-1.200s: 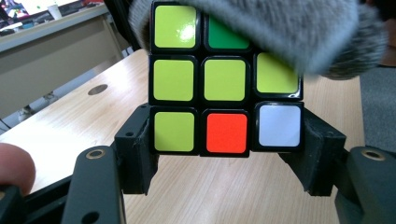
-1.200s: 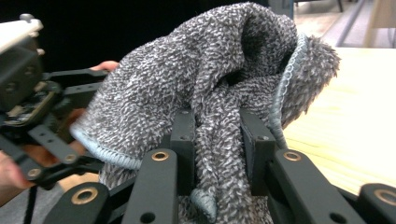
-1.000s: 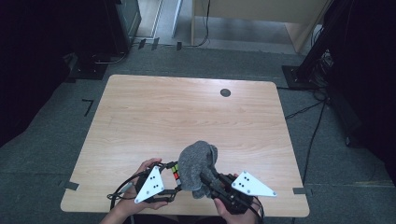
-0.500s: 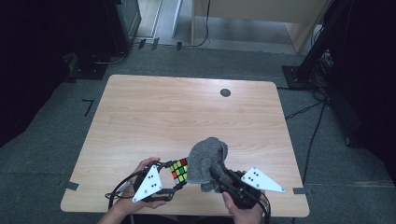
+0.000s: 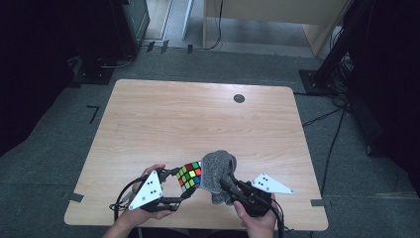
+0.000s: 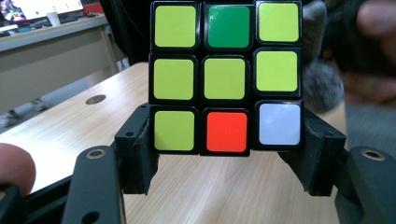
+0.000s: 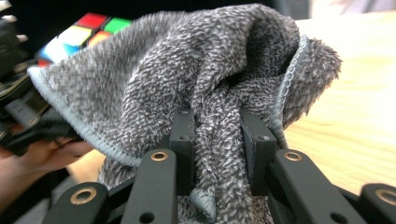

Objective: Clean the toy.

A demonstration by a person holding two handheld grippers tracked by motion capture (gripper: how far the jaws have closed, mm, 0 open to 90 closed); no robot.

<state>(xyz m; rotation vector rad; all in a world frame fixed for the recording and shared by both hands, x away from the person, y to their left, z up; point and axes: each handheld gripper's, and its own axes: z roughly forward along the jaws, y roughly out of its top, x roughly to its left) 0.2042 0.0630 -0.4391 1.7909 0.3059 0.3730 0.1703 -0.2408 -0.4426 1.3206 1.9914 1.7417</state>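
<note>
Left gripper (image 5: 182, 190) fingers clamped the Rubik's cube (image 5: 189, 175) by its lower sides, held above the desk (image 5: 198, 119) front edge. Right gripper (image 5: 225, 183) fingers pinched a bunched grey towel (image 5: 218, 168), touching the cube's right side.

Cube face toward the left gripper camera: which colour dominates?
Yellow-green dominates the cube, clearest in the left gripper view.

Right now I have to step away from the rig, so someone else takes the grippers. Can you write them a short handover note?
Left gripper: shut on the Rubik's cube, jaws on its two sides, held above the table's near edge.
Right gripper: shut on a bunched grey towel, held right beside the cube.
Done: both things are picked up and brought together.
Left: probably wiping the cube's faces with the towel; the pictures do not show how much has been wiped.
</note>
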